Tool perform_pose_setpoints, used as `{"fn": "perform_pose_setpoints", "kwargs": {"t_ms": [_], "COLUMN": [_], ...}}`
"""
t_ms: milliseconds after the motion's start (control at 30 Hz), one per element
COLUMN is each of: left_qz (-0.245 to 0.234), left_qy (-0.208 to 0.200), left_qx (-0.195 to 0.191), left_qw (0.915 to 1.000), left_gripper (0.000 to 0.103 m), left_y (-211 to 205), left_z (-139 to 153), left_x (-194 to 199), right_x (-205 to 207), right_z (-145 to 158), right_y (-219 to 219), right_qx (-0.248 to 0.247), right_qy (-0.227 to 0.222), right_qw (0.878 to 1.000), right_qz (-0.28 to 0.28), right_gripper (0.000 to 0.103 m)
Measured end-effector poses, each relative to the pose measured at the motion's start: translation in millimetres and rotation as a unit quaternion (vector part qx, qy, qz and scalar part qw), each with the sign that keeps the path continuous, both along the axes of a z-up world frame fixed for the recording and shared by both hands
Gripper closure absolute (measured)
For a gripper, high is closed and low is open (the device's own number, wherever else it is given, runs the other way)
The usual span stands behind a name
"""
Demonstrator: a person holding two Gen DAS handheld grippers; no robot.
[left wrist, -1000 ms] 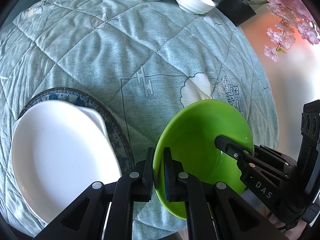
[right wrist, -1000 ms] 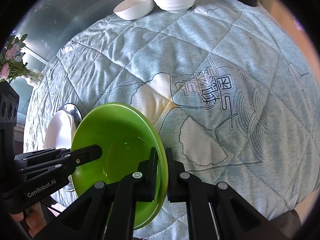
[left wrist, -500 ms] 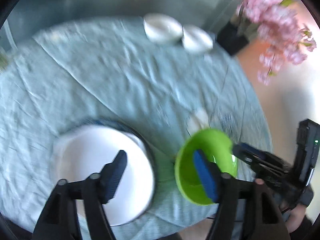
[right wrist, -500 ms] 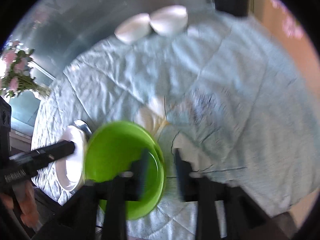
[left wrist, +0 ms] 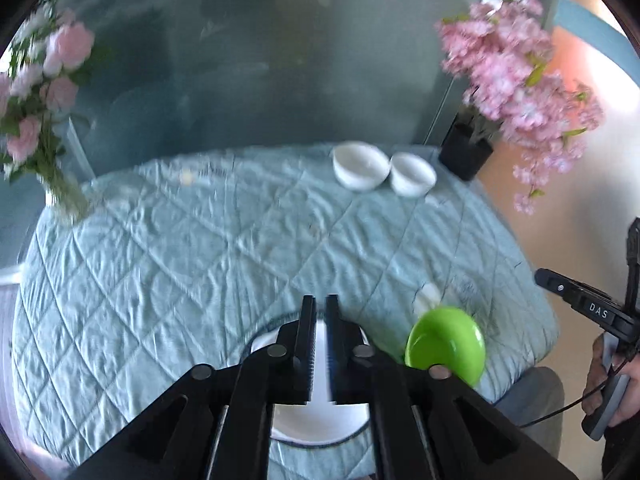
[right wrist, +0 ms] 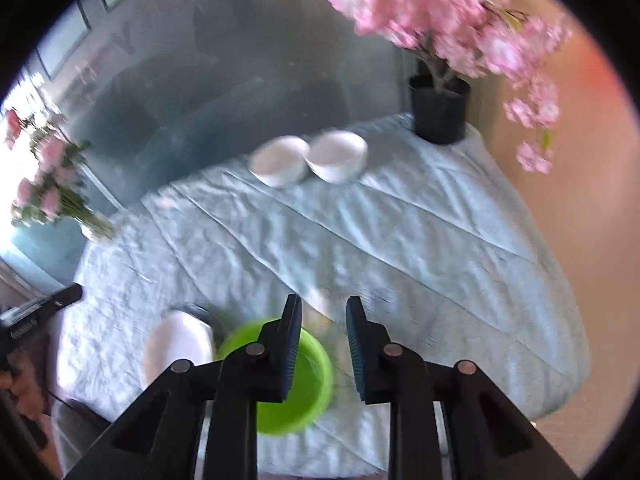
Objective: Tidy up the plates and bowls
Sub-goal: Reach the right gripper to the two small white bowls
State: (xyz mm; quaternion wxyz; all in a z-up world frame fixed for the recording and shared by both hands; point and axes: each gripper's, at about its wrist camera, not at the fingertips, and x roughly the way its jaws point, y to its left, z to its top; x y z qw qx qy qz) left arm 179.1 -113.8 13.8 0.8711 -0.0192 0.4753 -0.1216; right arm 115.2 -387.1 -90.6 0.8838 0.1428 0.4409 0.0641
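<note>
a second ago both sets of jaws clamped on the rim of the green bowl [left wrist: 445, 342]; now released and left lying on the quilted table cover [left wrist: 224, 248] near the front edge, at about 4 o'clock in the left wrist view, just beside the white plate [left wrist: 320, 416] on its dark-rimmed plate [left wrist: 280, 318] at 6 o'clock. touching or merely close to that stack: cannot tell through the blur.

left gripper [left wrist: 319, 344] pulled back and up, jaws drawn nearly together with only a thin slit between them, nothing held. right gripper [right wrist: 322, 346] likewise lifted away, jaws parted with a clear gap, empty, hanging above the bowl's right rim in its own view, with the green bowl [right wrist: 288, 380] below at 6 o'clock and the white plate [right wrist: 178, 348] at 7 o'clock.

two white bowls [left wrist: 384, 172] sitting side by side at 1 o'clock on the far edge, just beside the black pot [left wrist: 464, 152] of pink blossoms [left wrist: 516, 64]; a second bunch of pink flowers [left wrist: 36, 92] at 10 o'clock.

meaning for the task, as a judgement: green bowl set down but not nested with the other bowls, well apart from them across the table, so sorting probably unfinished. likely next: regrasp one piece and bring bowls together, plates staying stacked. risk: smooth rims slipping in a pinch grip.
</note>
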Motion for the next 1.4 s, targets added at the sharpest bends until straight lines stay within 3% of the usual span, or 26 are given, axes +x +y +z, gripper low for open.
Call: {"fn": "perform_pose_setpoints", "kwargs": {"t_ms": [33,67,167,300,433,600,700,800,1000,1233,1400], "left_qz": [0.005,0.018,0.015,-0.011,-0.036,-0.037,-0.025,-0.031,-0.041,-0.069,-0.074], "left_qy": [0.003,0.004,-0.011,0.008,0.043,0.091,0.117,0.132,0.151,0.171,0.181], "left_qx": [0.003,0.006,-0.020,-0.026,-0.028,-0.030,-0.042,-0.043,-0.005,0.036,0.036], "left_qw": [1.0000,0.9998,0.9996,0.9996,0.9980,0.9947,0.9919,0.9899,0.9876,0.9823,0.9800], "left_gripper": [0.042,0.008,0.008,0.008,0.008,0.008,0.008,0.008,0.008,0.008,0.009], "left_y": [0.4,1.9,3.7,-5.3,-12.0,-21.1,-25.6,-35.7,-57.3,-80.7,-91.4], "left_z": [3.5,6.6,18.3,25.6,22.7,3.4,-16.2,-39.6,-91.0,-153.4,-184.3], "left_x": [4.5,10.5,30.2,76.9,149.6,243.5,288.1,325.3,385.2,426.9,444.7], "right_x": [4.2,8.1,22.7,56.0,97.3,158.7,189.8,214.1,258.9,291.4,291.5], "right_z": [2.5,4.8,7.4,0.6,-8.6,-2.0,-5.7,-26.2,-73.1,-123.8,-135.1], "right_y": [4.2,9.1,20.5,26.6,26.5,27.1,29.0,29.1,41.0,35.4,38.2], "right_qx": [0.009,0.016,0.033,0.085,0.131,0.109,0.117,0.153,0.163,0.182,0.176], "right_qy": [-0.003,-0.006,-0.011,0.013,0.048,0.065,0.085,0.111,0.139,0.175,0.167], "right_qw": [1.000,1.000,0.999,0.996,0.990,0.991,0.988,0.982,0.975,0.956,0.954], "right_qz": [0.010,0.020,0.037,0.032,0.032,0.046,0.048,0.010,-0.059,-0.152,-0.177], "right_gripper": [0.030,0.001,0.000,0.000,0.000,0.000,0.000,0.000,0.000,0.000,0.002]}}
